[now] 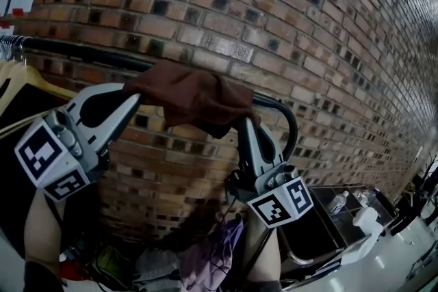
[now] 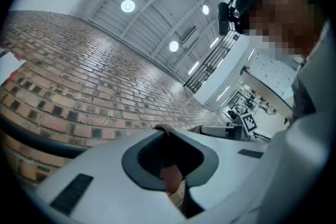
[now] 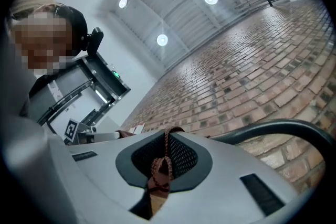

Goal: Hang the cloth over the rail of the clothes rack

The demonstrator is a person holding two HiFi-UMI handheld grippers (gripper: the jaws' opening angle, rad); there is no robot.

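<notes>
Left tool (image 1: 131, 94): nearest the camera at the lower left, raised toward the rack. Jaws pressed together, pinching the left edge of the cloth (image 1: 195, 96). The left gripper view confirms this: the left tool (image 2: 164, 132) has its jaws together, with brown fabric (image 2: 171, 174) caught in the seam between them.

Right tool (image 1: 243, 125): lower centre, pointing up under the right side of the cloth. Jaws pressed together on the fabric. In the right gripper view, the right tool (image 3: 169, 135) pinches a stitched hem of the cloth (image 3: 158, 173), which runs down between the jaws.

Cloth: brown and bunched, spread between the two tools. It lies across the black rail (image 1: 75, 50) and covers a stretch of it near the rail's right end, just before the bend (image 1: 293, 126) where the bar turns downward.

Wooden hanger (image 1: 31, 82): hangs toward the rail's left end, well apart from the cloth.

Heap of garments (image 1: 215, 253): lies low beneath the rail's right end.

Brick wall (image 1: 274, 10): directly behind the rack, filling the background.
</notes>
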